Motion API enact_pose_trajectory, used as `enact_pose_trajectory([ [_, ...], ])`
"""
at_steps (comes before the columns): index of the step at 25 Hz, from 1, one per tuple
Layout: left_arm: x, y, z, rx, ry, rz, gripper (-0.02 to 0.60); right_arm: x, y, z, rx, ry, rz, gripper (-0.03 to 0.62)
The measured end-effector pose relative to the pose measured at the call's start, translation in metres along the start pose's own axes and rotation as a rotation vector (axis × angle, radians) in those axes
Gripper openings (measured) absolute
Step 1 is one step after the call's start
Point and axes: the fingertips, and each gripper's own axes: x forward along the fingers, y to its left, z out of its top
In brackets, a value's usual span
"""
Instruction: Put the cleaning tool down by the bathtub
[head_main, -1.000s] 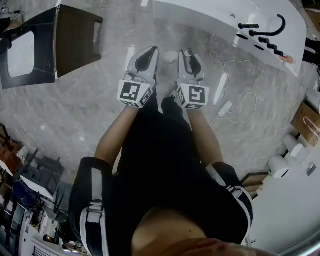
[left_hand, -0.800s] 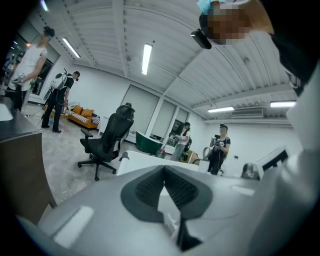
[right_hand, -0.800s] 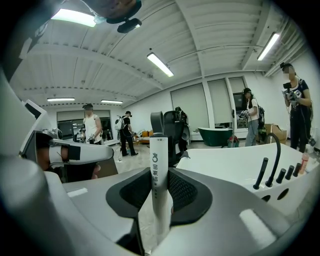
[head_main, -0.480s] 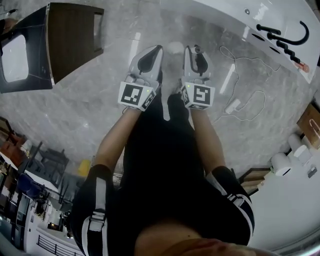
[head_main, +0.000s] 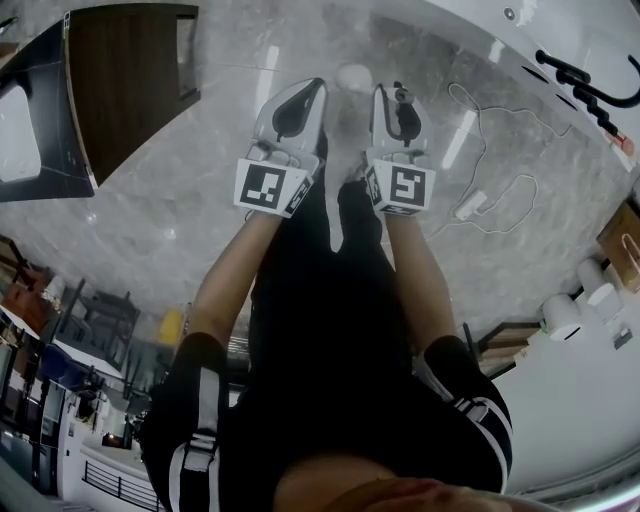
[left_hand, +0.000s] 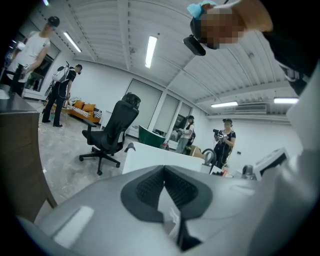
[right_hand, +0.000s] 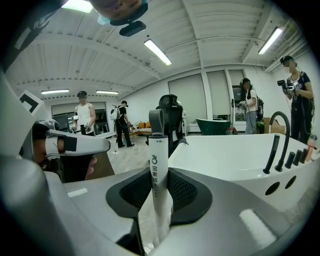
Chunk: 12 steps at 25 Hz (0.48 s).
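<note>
Standing pressed together, the left tongs (left_hand: 164, 171) carry nothing; the right tongs (right_hand: 161, 180) pinch the cleaning tool (right_hand: 155, 150) by its white shaft over the floor (head_main: 190, 200), bathtub (right_hand: 225, 155) at right. Shaft judged stiff, light and smooth: grip mid-shaft, firmly.

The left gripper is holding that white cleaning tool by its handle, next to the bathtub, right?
No, the right gripper holds the white cleaning tool by its handle, with its jaws closed on it, as the right gripper view shows. The bathtub is indeed close by.
</note>
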Motion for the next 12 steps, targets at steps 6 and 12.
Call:
enact_pose_trajectory([
  [6,0.017,0.023,-0.015,-0.010,-0.002,-0.001,0.009,0.028,0.001,-0.023,-0.001,0.021,0.002,0.100],
  [12,0.029,0.046,-0.037,-0.027,0.003,0.014,0.009,0.053,0.000,-0.051,0.007,0.046,-0.001,0.100],
])
